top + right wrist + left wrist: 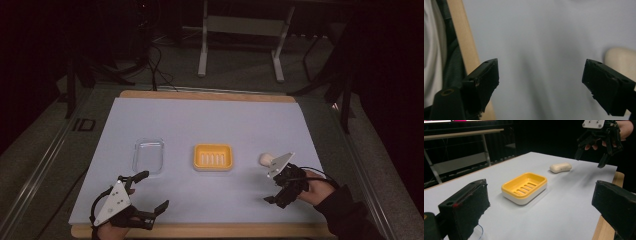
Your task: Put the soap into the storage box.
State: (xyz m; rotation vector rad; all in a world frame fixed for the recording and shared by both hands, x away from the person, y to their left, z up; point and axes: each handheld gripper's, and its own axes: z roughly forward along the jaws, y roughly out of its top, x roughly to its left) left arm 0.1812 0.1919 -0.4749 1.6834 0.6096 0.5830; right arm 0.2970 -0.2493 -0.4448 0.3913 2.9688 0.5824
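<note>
A yellow soap dish [213, 157] [524, 186] with a white base stands empty at the middle of the pale mat. To its right lies a cream bar of soap [265, 159] [560, 167]. My right gripper [272, 187] [590, 160] hovers open just near of the soap, nothing between its jaws. In the right gripper view the gripper [541, 82] looks down on bare mat, with the soap [621, 60] at the right edge beside one jaw. My left gripper [152, 191] [541, 207] stands open at the front left, aimed toward the dish and holding nothing.
A clear plastic tray [148, 155] lies left of the dish. The mat [210, 120] covers a wooden board whose edge [200, 231] shows at the front. Metal desk legs [202, 50] and cables are on the floor beyond the table.
</note>
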